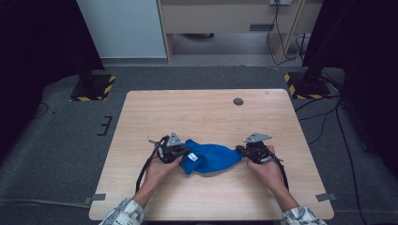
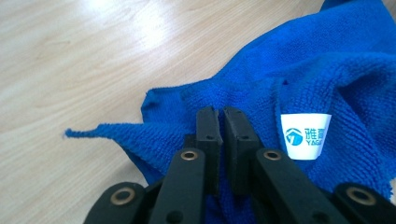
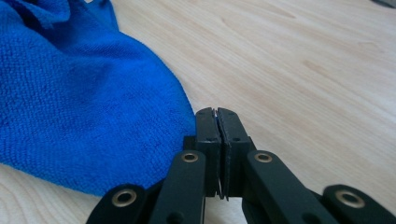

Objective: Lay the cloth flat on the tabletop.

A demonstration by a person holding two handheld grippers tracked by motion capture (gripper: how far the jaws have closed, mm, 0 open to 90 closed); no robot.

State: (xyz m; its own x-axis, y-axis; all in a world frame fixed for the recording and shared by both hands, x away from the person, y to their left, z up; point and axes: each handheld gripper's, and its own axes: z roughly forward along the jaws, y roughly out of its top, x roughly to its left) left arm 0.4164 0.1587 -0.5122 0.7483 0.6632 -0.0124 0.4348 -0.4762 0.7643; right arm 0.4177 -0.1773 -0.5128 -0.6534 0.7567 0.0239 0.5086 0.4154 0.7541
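The blue cloth (image 1: 206, 158) lies bunched mid-table (image 1: 202, 112), soft, light and limp (terry, not slippery); my left claw (image 2: 220, 122) pinches its labelled edge, my right claw (image 3: 218, 122) is closed on the opposite edge, both sound holds.

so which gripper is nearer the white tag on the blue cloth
Left. The left gripper is shut on the blue cloth right beside the white tag; the right gripper is at the cloth's opposite end.
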